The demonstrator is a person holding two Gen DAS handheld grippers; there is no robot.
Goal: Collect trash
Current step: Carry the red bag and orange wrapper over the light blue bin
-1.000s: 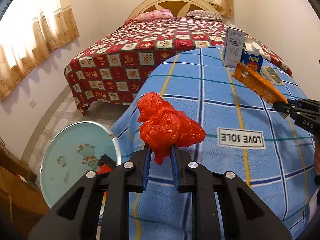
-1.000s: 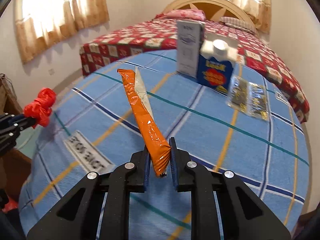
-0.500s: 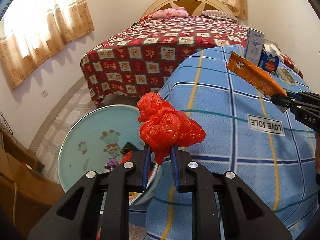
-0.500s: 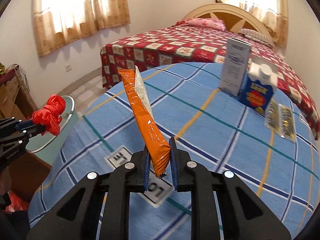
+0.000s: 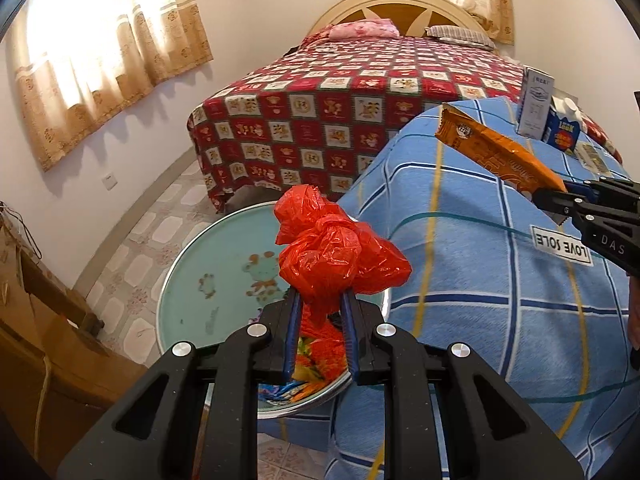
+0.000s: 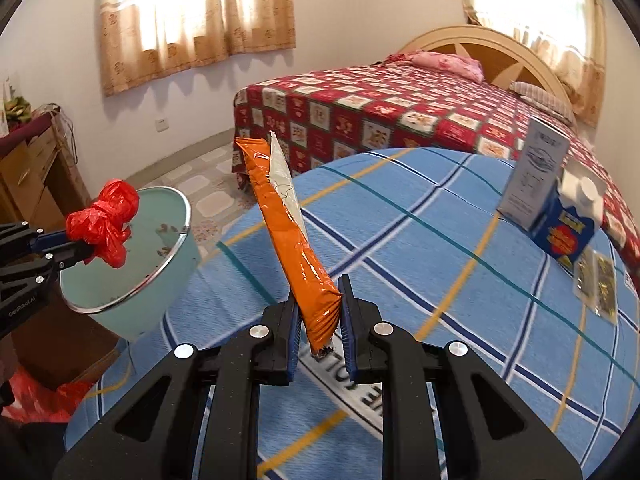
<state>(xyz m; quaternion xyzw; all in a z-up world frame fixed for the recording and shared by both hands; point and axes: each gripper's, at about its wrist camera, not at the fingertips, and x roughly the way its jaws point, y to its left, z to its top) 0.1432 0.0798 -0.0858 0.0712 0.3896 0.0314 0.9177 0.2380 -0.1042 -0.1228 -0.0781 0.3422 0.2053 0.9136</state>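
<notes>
My left gripper (image 5: 320, 320) is shut on a crumpled red plastic bag (image 5: 336, 256) and holds it over the pale green trash bin (image 5: 208, 280), which has wrappers inside. The bag (image 6: 104, 220), the bin (image 6: 132, 280) and the left gripper (image 6: 82, 254) also show in the right wrist view. My right gripper (image 6: 320, 316) is shut on a long orange snack wrapper (image 6: 288, 232), held upright above the blue plaid table (image 6: 440, 280). The wrapper (image 5: 492, 152) and right gripper (image 5: 556, 196) show at right in the left wrist view.
A white carton (image 6: 536, 176), a blue carton (image 6: 572, 224) and clear packets (image 6: 596, 284) sit at the table's far right. A red-quilted bed (image 6: 400, 108) stands behind. Wooden furniture (image 5: 36, 340) stands left of the bin.
Both grippers have moved left with their loads. The red bag has gone from above the table edge to over the bin. The wrapper is now near the table's left edge.
</notes>
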